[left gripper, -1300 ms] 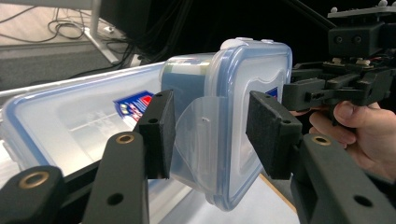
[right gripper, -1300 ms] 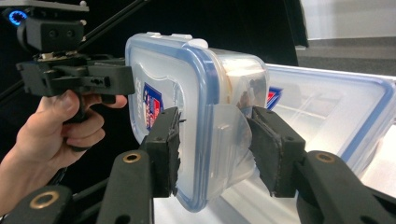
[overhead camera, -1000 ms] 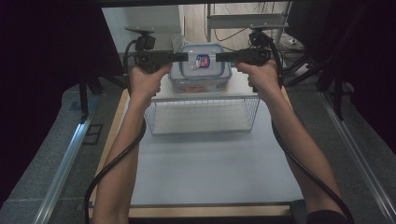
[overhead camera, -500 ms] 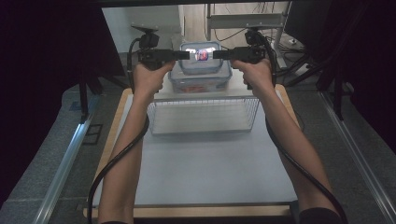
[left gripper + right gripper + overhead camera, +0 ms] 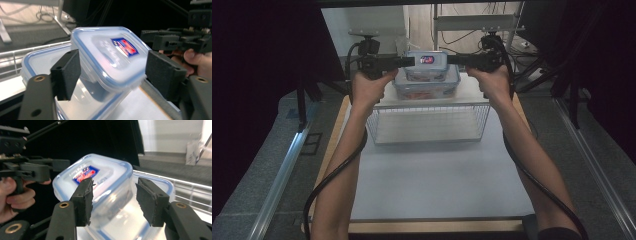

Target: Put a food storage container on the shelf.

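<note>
In the high view, the small clear plastic box with a blue-rimmed lid and a red and blue label (image 5: 426, 61) is at the far end of the white table (image 5: 437, 175), raised between the two grippers. It sits above a larger clear plastic box with a blue rim (image 5: 427, 86), which stands just behind the white wire basket (image 5: 428, 122). The left gripper (image 5: 408, 61) comes to the small box from the left and the right gripper (image 5: 453, 59) from the right, both lying level. From this height I cannot tell if the pads press the box.

The left gripper view shows more. The small box (image 5: 110, 55) is tilted and a little blurred, and its near end lies between the two black pads. The jaws have just been opening, and they stand wide; a gap is visible on the right side, so the pads do not seem to press. The larger box (image 5: 40, 62) is under it. The other hand (image 5: 197, 60) with its gripper is seen on the far side.

In the right gripper view, the small box (image 5: 100, 182) also lies between the pads (image 5: 83, 200). The jaws are about half open and have been opening within the last second. The left pad is at the box wall, and the right pad looks a bit apart from it, so I cannot tell surely if they hold the box. The wire basket rim (image 5: 190, 186) shows behind.
</note>
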A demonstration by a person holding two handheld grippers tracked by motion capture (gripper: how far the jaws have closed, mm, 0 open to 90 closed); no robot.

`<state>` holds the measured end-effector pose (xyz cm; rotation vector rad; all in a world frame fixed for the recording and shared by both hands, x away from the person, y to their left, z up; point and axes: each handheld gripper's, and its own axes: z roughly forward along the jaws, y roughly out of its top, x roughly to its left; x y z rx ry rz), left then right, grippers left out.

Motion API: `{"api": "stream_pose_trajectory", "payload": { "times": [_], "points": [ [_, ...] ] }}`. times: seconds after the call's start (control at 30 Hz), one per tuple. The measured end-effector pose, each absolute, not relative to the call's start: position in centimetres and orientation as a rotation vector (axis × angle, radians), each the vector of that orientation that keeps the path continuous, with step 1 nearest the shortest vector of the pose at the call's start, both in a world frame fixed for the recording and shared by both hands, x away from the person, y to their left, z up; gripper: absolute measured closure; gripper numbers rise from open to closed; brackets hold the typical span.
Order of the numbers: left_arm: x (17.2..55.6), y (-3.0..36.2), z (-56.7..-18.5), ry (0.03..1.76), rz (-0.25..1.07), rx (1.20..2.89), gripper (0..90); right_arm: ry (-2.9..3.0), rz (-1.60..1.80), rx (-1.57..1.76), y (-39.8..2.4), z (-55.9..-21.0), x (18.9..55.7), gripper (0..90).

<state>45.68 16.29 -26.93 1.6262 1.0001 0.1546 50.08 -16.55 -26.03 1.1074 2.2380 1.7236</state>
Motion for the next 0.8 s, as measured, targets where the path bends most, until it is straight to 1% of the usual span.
{"api": "stream_pose_trajectory", "payload": {
  "times": [0.1,0.17,0.27,0.43,0.5,0.67,0.8],
  "points": [
    [44.7,16.2,-27.2,0.952,0.209,1.645,24.3,2.23,1.714,1.022,-17.1,-26.3,49.0,47.0],
    [44.1,16.1,-27.5,0.928,0.225,1.649,23.7,2.231,1.721,0.987,-17.4,-26.6,48.2,49.1],
    [43.1,16.3,-27.9,0.902,0.248,1.657,23.2,2.252,1.681,0.938,-17.4,-27.3,47.0,57.2],
    [41.3,16.8,-29.0,0.88,0.297,1.659,22.6,2.286,1.651,0.846,-16.9,-28.6,45.4,75.7],
    [40.7,17.0,-29.4,0.871,0.311,1.653,22.6,2.312,1.647,0.819,-16.3,-28.9,45.2,79.5],
    [39.6,17.4,-30.2,0.858,0.328,1.659,22.0,2.324,1.604,0.803,-14.6,-29.1,45.6,82.9],
    [38.8,17.8,-30.7,0.848,0.334,1.661,21.7,2.311,1.598,0.83,-14.4,-29.2,46.1,82.8]
  ]
}}
